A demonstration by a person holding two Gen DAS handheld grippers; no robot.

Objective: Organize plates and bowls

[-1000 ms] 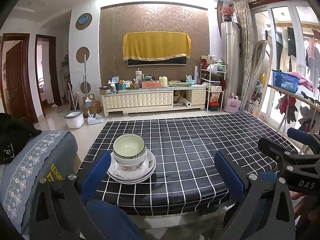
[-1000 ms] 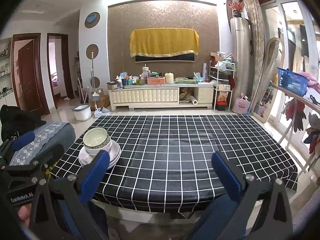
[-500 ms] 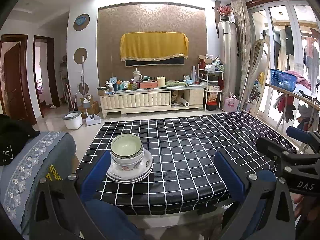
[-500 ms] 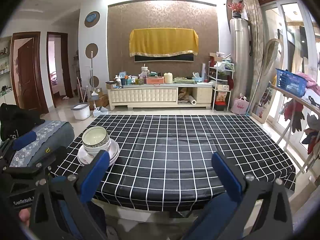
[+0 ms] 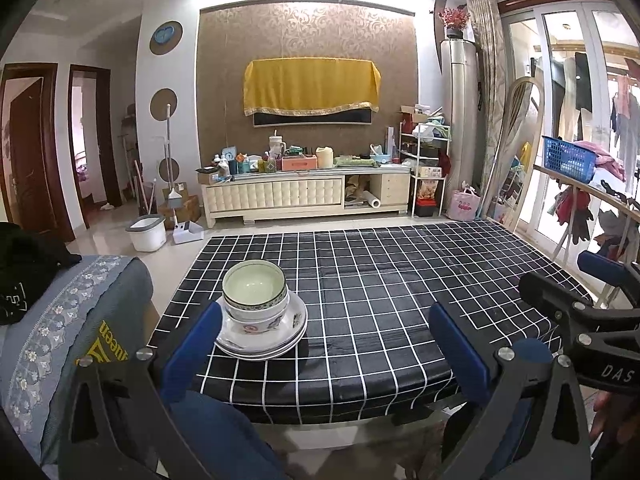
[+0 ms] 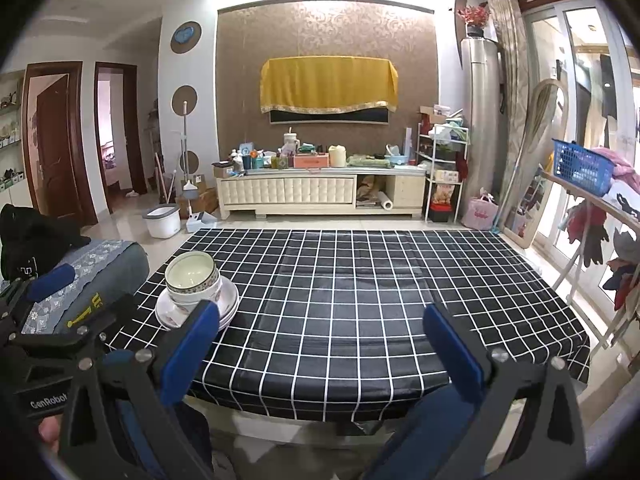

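A black checked table (image 5: 380,300) fronts a cluttered living-room cabinet (image 5: 304,196), upright bowls (image 5: 256,294) on plates (image 5: 262,332) at its 8 o'clock corner, left gripper (image 5: 320,344) and right gripper (image 6: 320,344) both spread, empty.

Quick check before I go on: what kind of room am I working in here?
Most likely a home living room: a low TV cabinet cluttered with household items, a cloth-covered screen on the wall, and laundry hanging by the balcony doors.

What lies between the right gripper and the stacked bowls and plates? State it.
Only bare checked tablecloth; the right gripper stands open, and its left finger overlaps the plates under the bowls in the right wrist view.
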